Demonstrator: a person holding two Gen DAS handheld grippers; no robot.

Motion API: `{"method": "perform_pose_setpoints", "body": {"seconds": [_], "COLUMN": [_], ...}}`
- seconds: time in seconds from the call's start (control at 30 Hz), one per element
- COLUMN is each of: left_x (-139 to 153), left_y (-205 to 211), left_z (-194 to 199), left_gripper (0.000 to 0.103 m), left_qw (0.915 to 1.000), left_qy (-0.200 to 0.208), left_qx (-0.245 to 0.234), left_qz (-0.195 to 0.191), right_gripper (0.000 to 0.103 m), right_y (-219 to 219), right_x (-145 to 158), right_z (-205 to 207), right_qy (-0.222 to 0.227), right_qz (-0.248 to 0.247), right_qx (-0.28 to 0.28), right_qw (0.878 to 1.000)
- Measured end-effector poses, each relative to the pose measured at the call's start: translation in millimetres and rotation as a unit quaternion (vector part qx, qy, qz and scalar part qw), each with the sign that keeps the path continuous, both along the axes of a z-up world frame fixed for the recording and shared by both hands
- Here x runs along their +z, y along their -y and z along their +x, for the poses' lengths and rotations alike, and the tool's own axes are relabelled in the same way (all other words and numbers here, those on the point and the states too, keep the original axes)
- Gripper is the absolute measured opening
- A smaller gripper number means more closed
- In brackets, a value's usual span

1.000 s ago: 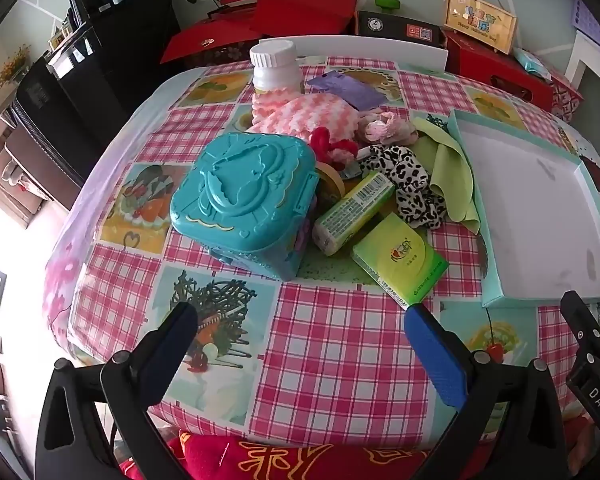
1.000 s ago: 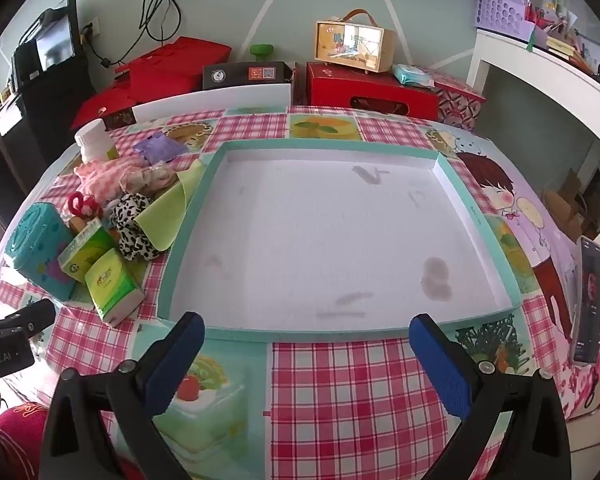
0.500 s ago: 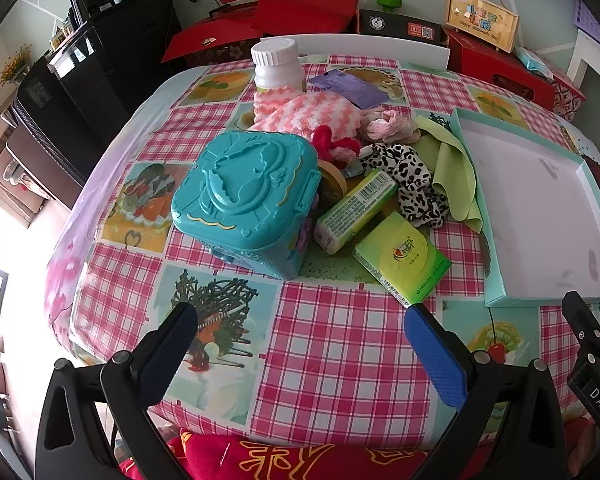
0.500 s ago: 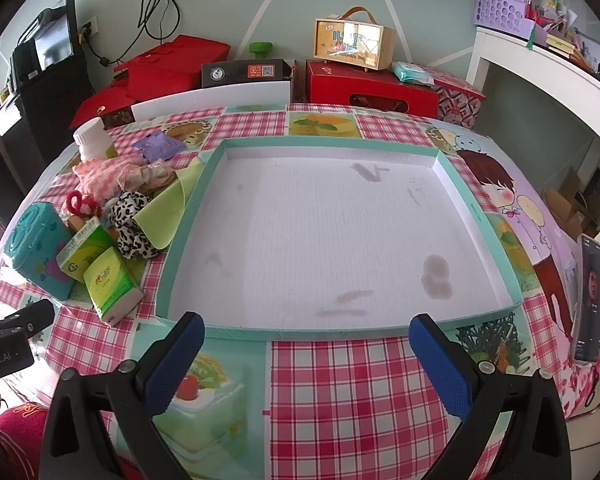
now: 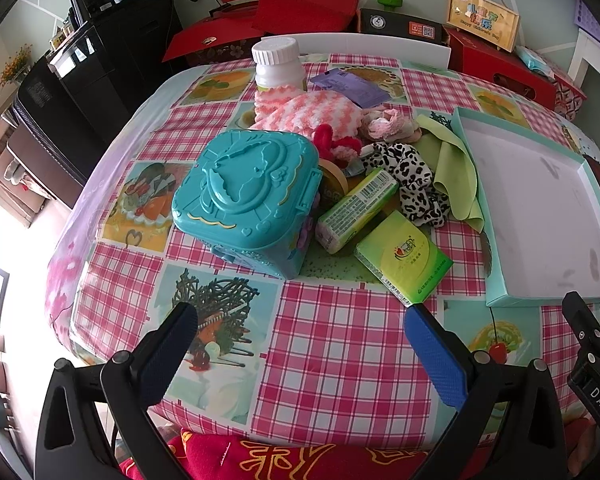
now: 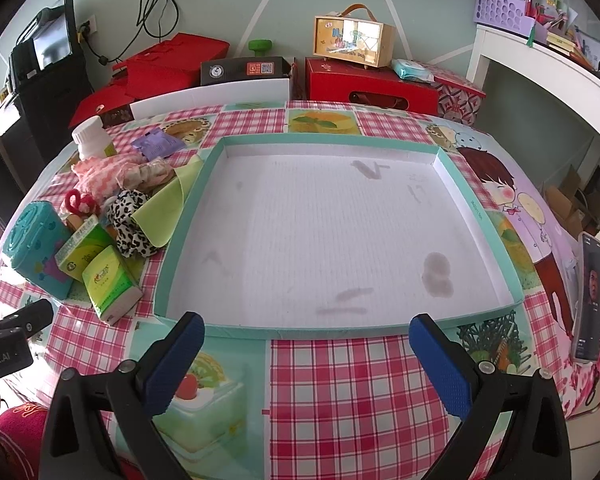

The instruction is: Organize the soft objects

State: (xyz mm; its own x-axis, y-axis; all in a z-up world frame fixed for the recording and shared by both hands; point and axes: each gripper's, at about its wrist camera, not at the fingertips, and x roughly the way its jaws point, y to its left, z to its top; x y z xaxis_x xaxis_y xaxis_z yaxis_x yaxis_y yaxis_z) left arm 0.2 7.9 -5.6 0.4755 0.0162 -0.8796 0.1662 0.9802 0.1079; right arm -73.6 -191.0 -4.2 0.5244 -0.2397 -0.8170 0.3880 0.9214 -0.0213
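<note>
A pile of soft things lies mid-table: a pink-and-white knitted cloth (image 5: 316,110), a pale pink scrunchie (image 5: 388,124), a red scrunchie (image 5: 334,144), a black-and-white spotted scrunchie (image 5: 414,180) and a green cloth (image 5: 454,168). A shallow teal tray (image 6: 476,216) with a white floor lies to their right, with nothing in it. My left gripper (image 5: 300,332) is open and empty above the table's near edge, short of the pile. My right gripper (image 6: 306,340) is open and empty just before the tray's near rim.
A teal plastic case (image 5: 244,196), two green tissue packs (image 5: 404,262), a white bottle (image 5: 278,64) and a purple sachet (image 5: 350,86) lie among the soft things. A phone (image 6: 590,296) stands at the table's right edge. Red boxes (image 6: 370,84) stand behind the table.
The left wrist view has shifted slightly, so the pile sits a little lower in the frame. Nothing on the table has moved, and both grippers stay open.
</note>
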Motion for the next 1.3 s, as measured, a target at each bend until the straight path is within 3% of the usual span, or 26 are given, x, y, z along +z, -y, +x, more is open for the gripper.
{"method": "perform_pose_setpoints", "body": {"seconds": [1.3], "left_x": [-1.2], "left_y": [-0.4], "left_z": [-0.6], "left_gripper": [0.103], "left_qw": [1.0000], "left_qy": [-0.002], "left_qx": [0.001], "left_qz": [0.005], "right_gripper": [0.103], "right_y": [0.7], "right_x": [-2.4], "right_z": [0.0], "right_qy": [-0.002], "right_qz": [0.002], "right_qx": [0.000], "right_qw": [1.000]}}
